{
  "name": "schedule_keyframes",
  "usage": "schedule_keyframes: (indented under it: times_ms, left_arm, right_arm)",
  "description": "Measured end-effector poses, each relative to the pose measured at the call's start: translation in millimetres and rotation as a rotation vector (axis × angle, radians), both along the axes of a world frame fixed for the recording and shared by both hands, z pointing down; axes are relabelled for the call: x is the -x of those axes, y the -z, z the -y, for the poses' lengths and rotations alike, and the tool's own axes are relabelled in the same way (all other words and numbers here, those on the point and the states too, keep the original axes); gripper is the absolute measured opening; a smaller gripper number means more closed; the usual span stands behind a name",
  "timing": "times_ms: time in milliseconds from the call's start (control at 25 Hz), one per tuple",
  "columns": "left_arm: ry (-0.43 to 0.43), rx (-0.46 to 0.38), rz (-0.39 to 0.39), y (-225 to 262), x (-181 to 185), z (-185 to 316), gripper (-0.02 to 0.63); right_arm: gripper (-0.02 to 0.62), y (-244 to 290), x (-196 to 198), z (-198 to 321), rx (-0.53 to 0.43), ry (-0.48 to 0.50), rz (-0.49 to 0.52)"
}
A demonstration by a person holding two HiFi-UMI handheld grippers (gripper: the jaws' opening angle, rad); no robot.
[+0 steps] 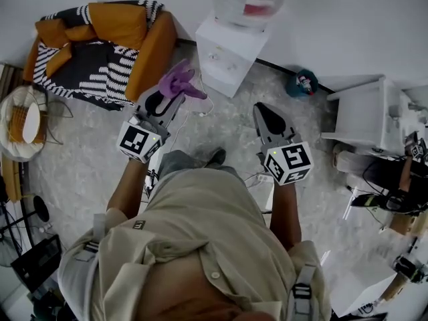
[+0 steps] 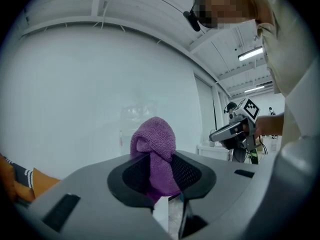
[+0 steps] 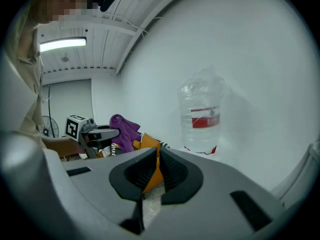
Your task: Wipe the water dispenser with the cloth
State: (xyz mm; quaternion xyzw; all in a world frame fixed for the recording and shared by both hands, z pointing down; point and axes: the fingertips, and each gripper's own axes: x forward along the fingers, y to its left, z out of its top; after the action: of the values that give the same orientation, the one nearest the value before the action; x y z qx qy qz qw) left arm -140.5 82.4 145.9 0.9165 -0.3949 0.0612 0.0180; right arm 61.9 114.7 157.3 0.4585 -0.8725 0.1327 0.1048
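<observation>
Water dispenser: a white, boxy cabinet (image 1: pixel 227 53) with smooth hard faces, standing against the wall ahead of both grippers and well apart from them
Bottle: clear plastic (image 3: pixel 202 115) with a red label, seated on top of the dispenser
Cloth: purple, soft and nubbly (image 2: pixel 154 149), bunched into a rounded lump that pokes out past the jaw tips; not touching the dispenser
Left gripper: (image 2: pixel 160 173) jaws closed on the cloth, ribbed black pads pinching its lower folds
Right gripper: (image 3: pixel 154 173) jaws drawn almost together with only a slit between them and nothing held; the orange seen through the slit is the sofa behind
Step in hand: the approach, as I judge it, with the cloth gripped and wiping not yet begun
Next move: probably carry the left gripper forward and press the lump onto a dispenser face, leading with fabric rather than the hard jaw tips, then sweep without knocking the bottle
Sofa: orange cushions (image 1: pixel 120 22) under a black-and-white striped throw, left of the dispenser
Floor: grey, speckled, stone-like (image 1: pixel 87 159)
</observation>
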Motion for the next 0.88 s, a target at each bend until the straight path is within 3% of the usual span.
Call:
schedule_keyframes:
  times_ms: [160, 440, 640, 880]
  left_arm:
    - [0.002, -0.039, 0.000, -3.3, -15.2, 19.8, 0.120]
    - [-0.001, -0.027, 0.016, -23.0, -38.0, 66.6, 0.120]
    - [0.030, 0.006, 0.030, -60.2, -37.4, 123.2, 0.120]
    - [0.119, 0.027, 0.082, -131.4, -26.1, 199.0, 0.120]
  right_arm:
    - [0.028, -9.3, -22.1, 6.3, 0.029, -0.016, 0.007]
    - [0.028, -30.0, -39.3, 22.6, 0.068, -0.039, 0.017]
    - [0.034, -48.9, -51.4, 42.4, 0.108, -0.096, -0.003]
    - [0.101, -85.9, -59.6, 59.2, 0.187, -0.156, -0.047]
